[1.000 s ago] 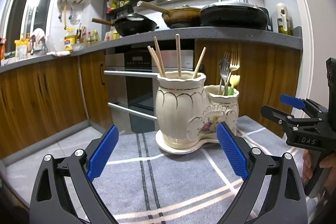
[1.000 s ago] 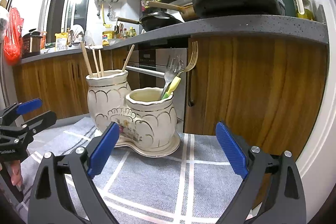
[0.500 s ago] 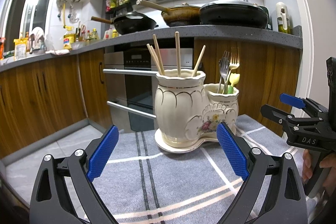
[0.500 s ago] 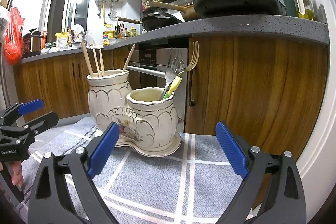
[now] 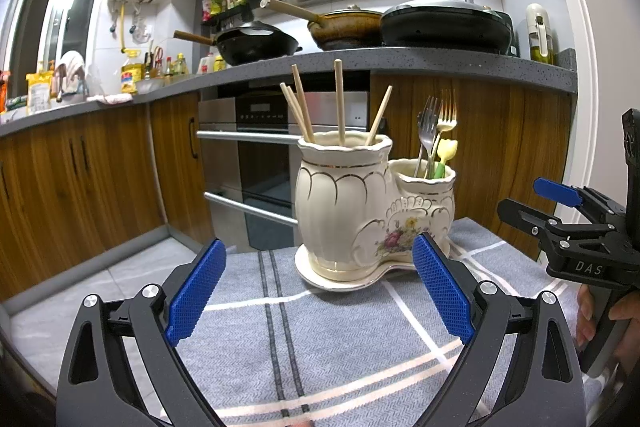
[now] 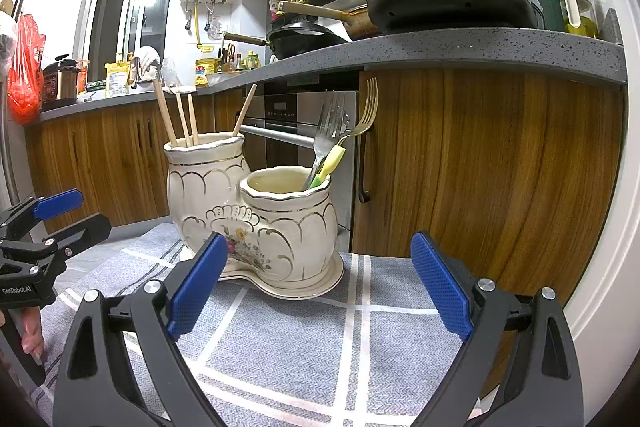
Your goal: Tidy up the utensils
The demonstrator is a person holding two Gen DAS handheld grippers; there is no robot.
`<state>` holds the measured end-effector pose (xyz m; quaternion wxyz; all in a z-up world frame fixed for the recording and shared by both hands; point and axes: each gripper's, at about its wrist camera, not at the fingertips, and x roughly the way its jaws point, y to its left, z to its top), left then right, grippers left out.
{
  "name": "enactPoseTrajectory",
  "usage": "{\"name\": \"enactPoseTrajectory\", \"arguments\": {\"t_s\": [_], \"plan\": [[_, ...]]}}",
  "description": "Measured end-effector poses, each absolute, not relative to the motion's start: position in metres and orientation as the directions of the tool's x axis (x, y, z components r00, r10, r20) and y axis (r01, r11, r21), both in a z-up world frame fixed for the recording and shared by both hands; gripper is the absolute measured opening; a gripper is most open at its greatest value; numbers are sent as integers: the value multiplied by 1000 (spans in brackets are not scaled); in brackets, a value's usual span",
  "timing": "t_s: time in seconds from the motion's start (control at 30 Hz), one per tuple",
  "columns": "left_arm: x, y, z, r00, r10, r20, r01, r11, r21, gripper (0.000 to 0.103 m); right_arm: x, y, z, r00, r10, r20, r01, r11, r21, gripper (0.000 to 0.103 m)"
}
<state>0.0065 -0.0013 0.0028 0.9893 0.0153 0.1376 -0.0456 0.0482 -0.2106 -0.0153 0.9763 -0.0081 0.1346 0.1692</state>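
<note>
Utensil holder (image 5: 372,211) ahead of left hand-held gripper (image 5: 316,291), apart.

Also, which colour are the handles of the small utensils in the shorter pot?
Yellow and green handles, clearest in the right wrist view.

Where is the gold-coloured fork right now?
The gold-coloured fork stands tines-up in the smaller cream ceramic pot, beside a silver fork; in the right wrist view that pot sits right of the taller chopstick pot.
</note>
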Motion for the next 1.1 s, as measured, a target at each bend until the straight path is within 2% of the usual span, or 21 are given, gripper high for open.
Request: {"name": "enactPoseTrajectory", "arguments": {"t_s": [0.83, 1.0, 1.1], "plan": [[7, -1, 2, 958, -85, -275, 93, 995, 18, 94, 48, -211, -16, 907, 326, -268, -330, 943, 32, 92], [11, -1, -1, 956, -74, -285, 83, 996, 18, 98, 49, -211, -16, 906, 325, -273, -328, 944, 35, 92], [11, -1, -1, 955, -74, -286, 83, 996, 18, 98, 49, -212, -18, 909, 311, -278, -314, 949, 36, 98]]}}
